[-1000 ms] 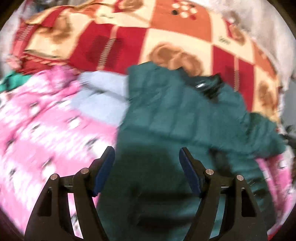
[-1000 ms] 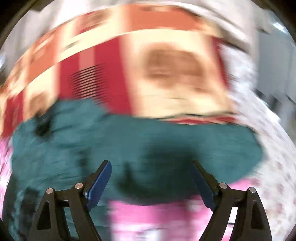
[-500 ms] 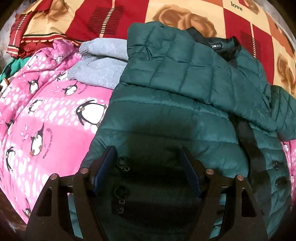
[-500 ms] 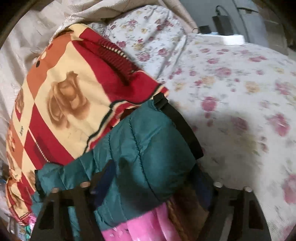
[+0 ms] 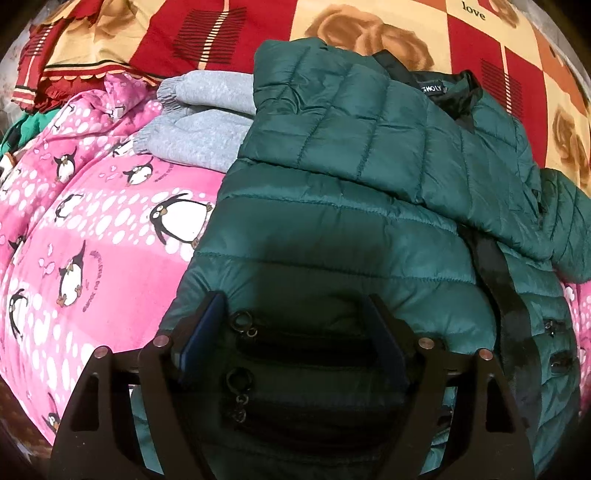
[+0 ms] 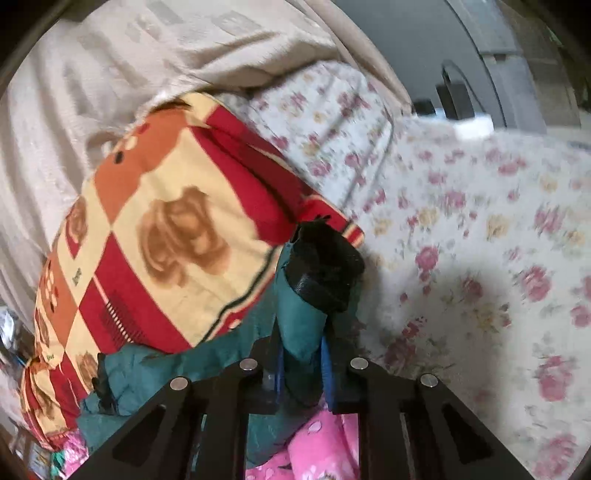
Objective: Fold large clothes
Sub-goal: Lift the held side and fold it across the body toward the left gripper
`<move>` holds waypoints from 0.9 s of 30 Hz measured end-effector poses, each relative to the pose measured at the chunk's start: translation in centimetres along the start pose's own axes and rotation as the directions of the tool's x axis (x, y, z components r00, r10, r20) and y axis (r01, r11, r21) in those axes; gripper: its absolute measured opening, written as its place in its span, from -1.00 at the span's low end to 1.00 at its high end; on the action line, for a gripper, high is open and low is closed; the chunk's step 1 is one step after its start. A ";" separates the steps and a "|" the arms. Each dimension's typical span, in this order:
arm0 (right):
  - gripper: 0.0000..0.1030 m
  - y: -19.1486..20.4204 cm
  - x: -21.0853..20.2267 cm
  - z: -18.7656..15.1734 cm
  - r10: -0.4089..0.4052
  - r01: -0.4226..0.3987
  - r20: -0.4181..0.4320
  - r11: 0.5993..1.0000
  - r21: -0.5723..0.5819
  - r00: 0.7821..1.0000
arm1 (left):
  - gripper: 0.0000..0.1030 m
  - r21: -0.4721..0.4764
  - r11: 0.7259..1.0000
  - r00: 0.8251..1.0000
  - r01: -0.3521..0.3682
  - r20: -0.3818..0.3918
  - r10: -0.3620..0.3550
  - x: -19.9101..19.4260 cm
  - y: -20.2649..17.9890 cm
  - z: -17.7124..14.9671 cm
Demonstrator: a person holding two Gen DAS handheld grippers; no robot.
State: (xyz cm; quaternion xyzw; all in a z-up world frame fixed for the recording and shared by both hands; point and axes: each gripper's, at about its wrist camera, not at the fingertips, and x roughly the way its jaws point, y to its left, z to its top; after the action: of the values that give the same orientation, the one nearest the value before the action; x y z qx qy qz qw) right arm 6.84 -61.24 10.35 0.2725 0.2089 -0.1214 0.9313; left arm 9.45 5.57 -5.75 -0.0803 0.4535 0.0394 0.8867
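A dark green quilted puffer jacket (image 5: 351, 221) lies on a pink penguin blanket (image 5: 92, 229), one sleeve folded across its chest, black collar at the far side. My left gripper (image 5: 295, 332) is open, its jaws straddling the jacket's hem by the zipper pulls, right above the fabric. My right gripper (image 6: 301, 354) is shut on the jacket's other sleeve (image 6: 299, 325) near its black cuff (image 6: 325, 273) and holds it up off the bed.
A folded grey garment (image 5: 199, 125) lies left of the jacket. A red and cream rose-print quilt (image 5: 258, 33) is piled behind; it also shows in the right wrist view (image 6: 166, 236). A floral bedsheet (image 6: 480, 258) spreads to the right, with a beige curtain (image 6: 110, 74) behind.
My right gripper closed on the green sleeve and lifted it, swinging toward the floral sheet. My left gripper moved lower over the jacket's hem and stayed open.
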 end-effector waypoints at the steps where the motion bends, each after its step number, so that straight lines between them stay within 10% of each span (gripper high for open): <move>1: -0.71 0.4 -1.0 0.3 -0.012 0.012 0.011 1.000 -0.014 1.000 | 0.52 -0.005 1.000 1.000 -0.009 0.007 0.009 -0.3 0.1 0.0; 13: -0.71 9.8 -9.8 2.2 -0.021 0.042 0.127 0.985 -0.169 0.992 | 0.52 -0.050 0.985 0.985 -0.166 0.034 0.168 -1.3 3.9 -0.4; 27: -0.71 32.7 0.9 -11.3 0.153 -0.194 -0.131 0.893 -0.406 0.979 | 0.55 -0.031 0.973 0.970 -0.228 0.082 0.230 -1.7 3.6 -1.0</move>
State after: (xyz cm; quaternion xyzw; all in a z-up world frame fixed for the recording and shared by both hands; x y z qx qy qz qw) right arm 15.08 -28.18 16.23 0.0904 0.2490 0.0228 0.9640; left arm 7.10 8.94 -5.35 -0.0353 0.4212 0.1496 0.8939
